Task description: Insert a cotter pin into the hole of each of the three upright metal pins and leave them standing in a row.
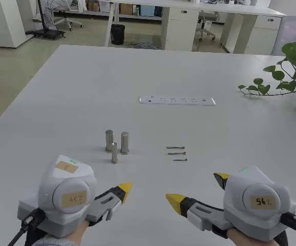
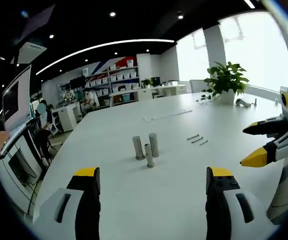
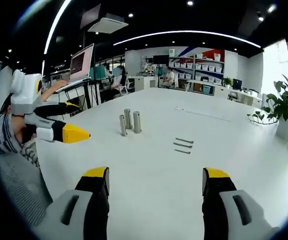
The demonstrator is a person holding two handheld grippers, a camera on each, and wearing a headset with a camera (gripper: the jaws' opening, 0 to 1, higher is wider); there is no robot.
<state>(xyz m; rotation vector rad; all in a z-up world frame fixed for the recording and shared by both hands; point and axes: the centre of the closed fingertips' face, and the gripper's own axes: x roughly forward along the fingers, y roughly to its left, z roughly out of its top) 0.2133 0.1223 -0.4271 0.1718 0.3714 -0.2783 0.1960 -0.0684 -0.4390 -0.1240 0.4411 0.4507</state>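
Our left gripper (image 2: pixel 152 175) and right gripper (image 3: pixel 156 174) have jaws spread wide, grasping nothing. We hover them above the table (image 1: pixel 86 92).

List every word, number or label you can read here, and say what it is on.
"54" plus an unclear mark, as far as it reads: tape label on right gripper.
Two tape labels on left gripper: handwriting too blurred to read.
Power strip: markings too small.

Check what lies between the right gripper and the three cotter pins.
Nothing: just bare white table separates the right gripper from the cotter pins, as the head view and the right gripper view both show.
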